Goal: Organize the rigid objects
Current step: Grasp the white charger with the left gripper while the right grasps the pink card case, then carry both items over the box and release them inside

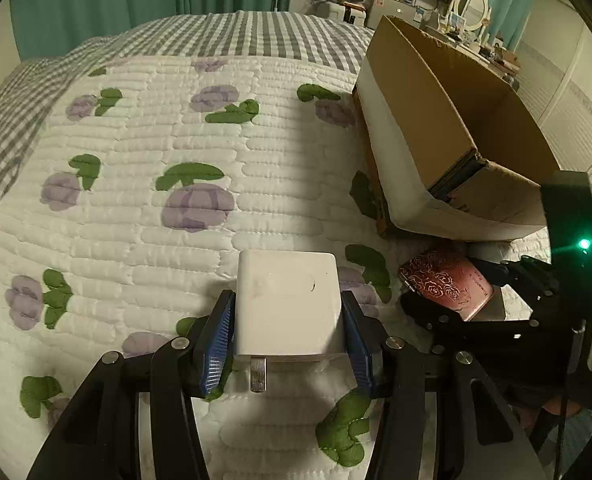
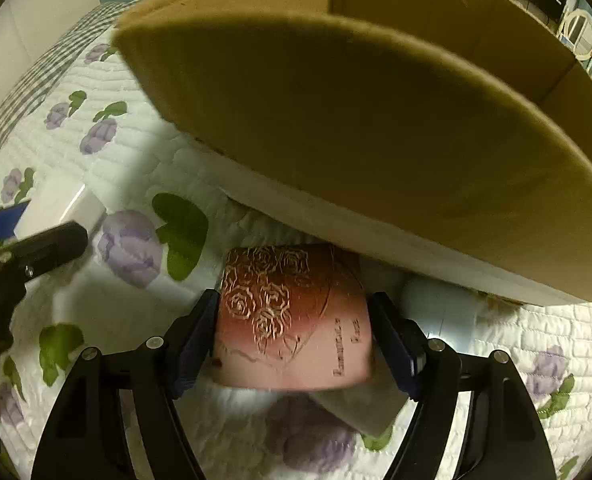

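**Both claws on their objects beside the carton**

My right gripper (image 2: 294,340) straddles the rose-patterned case (image 2: 296,316); the left pad looks pressed to its edge, the right pad seems a hair off, so I judge the grip not yet firm. I would finish closing squarely on both long edges before lifting, then clear the overhanging flap of the cardboard box (image 2: 355,120), which sits just above and beyond the case. My left gripper (image 1: 288,344) is clamped on the white charger (image 1: 288,308), prongs toward the camera, over the floral quilt (image 1: 136,208), the box off to its right
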A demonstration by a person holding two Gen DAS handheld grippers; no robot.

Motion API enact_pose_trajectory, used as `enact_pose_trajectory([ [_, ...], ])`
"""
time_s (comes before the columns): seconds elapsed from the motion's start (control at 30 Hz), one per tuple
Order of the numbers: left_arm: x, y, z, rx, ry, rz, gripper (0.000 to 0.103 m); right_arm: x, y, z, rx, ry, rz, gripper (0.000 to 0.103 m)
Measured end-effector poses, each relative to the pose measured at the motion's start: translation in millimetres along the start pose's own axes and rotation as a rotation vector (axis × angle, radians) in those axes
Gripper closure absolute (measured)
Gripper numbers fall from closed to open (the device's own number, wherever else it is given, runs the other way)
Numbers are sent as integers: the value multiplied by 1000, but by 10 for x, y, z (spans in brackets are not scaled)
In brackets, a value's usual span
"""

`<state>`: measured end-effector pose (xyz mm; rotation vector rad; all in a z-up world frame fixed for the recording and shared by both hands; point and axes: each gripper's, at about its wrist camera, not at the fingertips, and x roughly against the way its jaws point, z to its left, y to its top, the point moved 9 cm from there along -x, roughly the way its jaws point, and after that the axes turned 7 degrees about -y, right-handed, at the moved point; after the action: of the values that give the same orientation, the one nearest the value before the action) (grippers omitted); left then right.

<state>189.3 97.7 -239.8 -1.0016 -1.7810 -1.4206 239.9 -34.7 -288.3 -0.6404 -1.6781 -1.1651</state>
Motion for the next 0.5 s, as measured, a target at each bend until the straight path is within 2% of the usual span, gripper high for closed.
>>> enact_pose_trajectory([
  [0.1, 3, -6, -14, 0, -7, 0, 51, -16, 18, -2, -3, -3, 2, 28],
  [0.13, 18, -3, -21, 0, -10, -3, 51, 8, 28, 6, -1, -5, -8, 34],
  [0.5, 353, 52, -228, -26, -29, -46, 51, 524, -156, -30, 42, -62, -65, 34],
])
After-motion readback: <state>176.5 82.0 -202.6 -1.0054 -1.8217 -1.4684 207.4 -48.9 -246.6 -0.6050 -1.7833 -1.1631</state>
